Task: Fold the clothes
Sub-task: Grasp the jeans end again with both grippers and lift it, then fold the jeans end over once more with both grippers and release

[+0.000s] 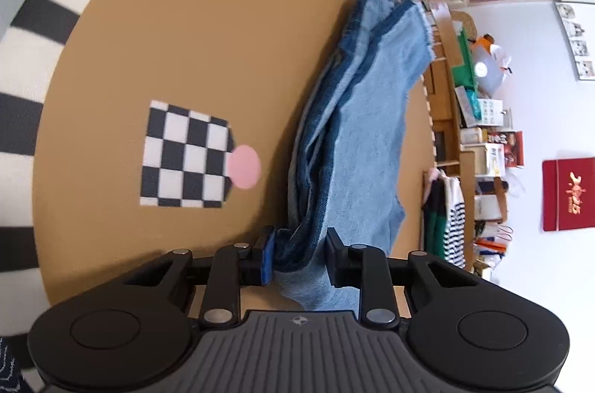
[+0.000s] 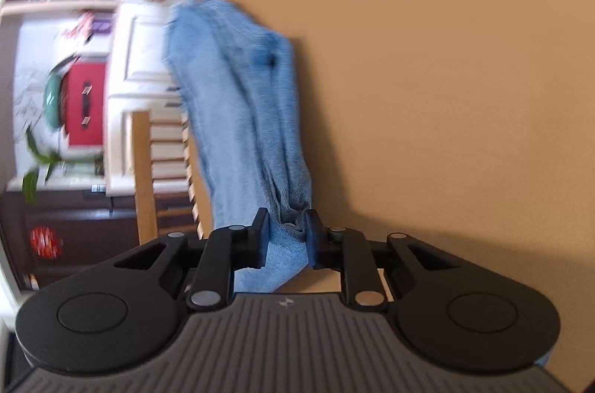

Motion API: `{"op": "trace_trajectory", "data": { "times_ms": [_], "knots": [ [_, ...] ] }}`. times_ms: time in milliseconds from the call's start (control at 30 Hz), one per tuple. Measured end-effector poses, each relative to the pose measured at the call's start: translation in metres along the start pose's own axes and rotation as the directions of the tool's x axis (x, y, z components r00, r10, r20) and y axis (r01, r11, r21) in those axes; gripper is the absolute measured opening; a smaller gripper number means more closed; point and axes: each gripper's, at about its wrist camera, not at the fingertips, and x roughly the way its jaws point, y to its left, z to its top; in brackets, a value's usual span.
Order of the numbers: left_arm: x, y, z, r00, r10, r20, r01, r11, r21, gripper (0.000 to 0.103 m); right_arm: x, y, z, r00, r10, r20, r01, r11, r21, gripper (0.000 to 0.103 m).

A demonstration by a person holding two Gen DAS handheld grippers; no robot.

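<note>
- The tan cloth [image 1: 193, 21] spreads ahead of both claws, bare of obstacles.
- Denim jeans [image 1: 364, 118] hang bunched and lifted, stretching away from the claws; folding looks barely begun, I judge.
- The left gripper [image 1: 300, 255] and right gripper [image 2: 285, 237] each pinch denim.
- A checkered patch [image 1: 186, 155] lies left of the left claw.
</note>
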Motion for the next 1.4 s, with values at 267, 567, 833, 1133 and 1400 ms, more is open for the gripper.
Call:
{"op": "trace_trajectory", "data": {
  "times_ms": [267, 567, 833, 1133, 1400],
  "knots": [
    [-0.077, -0.031, -0.034, 0.986, -0.035, -0.165, 0.036, 0.999, 0.002, 0.026, -0.076, 0.043, -0.033, 0.991, 0.094, -0.095, -0.1, 0.993, -0.068, 0.018],
    [-0.122, -0.077, -0.022, 0.978, -0.083, -0.194, 0.062, 0.992, -0.111, 0.026, -0.127, 0.102, -0.038, 0.978, 0.202, -0.054, -0.204, 0.978, -0.042, 0.016],
    [-0.034, -0.097, 0.074, 0.994, -0.032, -0.101, 0.002, 0.956, -0.292, 0.026, -0.041, 0.125, 0.066, 0.992, 0.121, 0.038, -0.119, 0.991, -0.057, 0.007],
    [0.053, -0.082, 0.132, 0.989, 0.121, -0.08, -0.142, 0.922, -0.36, 0.026, 0.052, 0.114, 0.123, 0.996, -0.044, 0.08, 0.043, 0.999, 0.002, 0.0],
    [0.021, -0.108, 0.132, 0.999, 0.005, 0.037, -0.006, 1.0, 0.005, 0.059, 0.037, 0.128, 0.097, 0.98, -0.141, 0.139, 0.192, 0.848, -0.494, 0.061]
  ]
}}
